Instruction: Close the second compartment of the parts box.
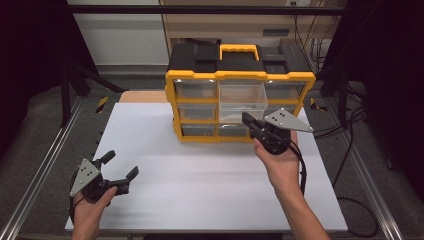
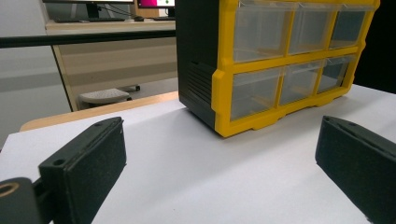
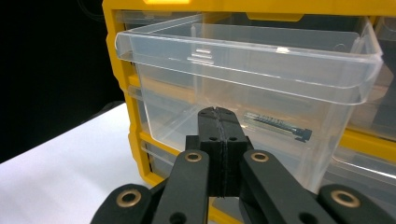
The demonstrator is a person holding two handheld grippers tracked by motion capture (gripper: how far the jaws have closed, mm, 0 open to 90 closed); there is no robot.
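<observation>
A yellow and black organizer [image 1: 240,75] with clear drawers stands at the back of the white table [image 1: 200,180]. Its top middle drawer [image 1: 243,97] is pulled out. My right gripper [image 1: 246,119] is shut with nothing between its jaws, just in front of and below that drawer. In the right gripper view the joined jaw tips [image 3: 218,114] point at the drawer's clear front wall [image 3: 243,60]; I cannot tell whether they touch. A slim dark piece [image 3: 275,125] shows through the wall. My left gripper [image 1: 121,165] stands open and empty at the table's front left, facing the organizer [image 2: 219,74].
Metal rails [image 1: 50,155] run along both sides of the table, and black cables [image 1: 350,130] lie on the floor at the right. A wooden board [image 1: 142,96] sticks out behind the table's far edge. A broad bare stretch of white tabletop lies between the two hands.
</observation>
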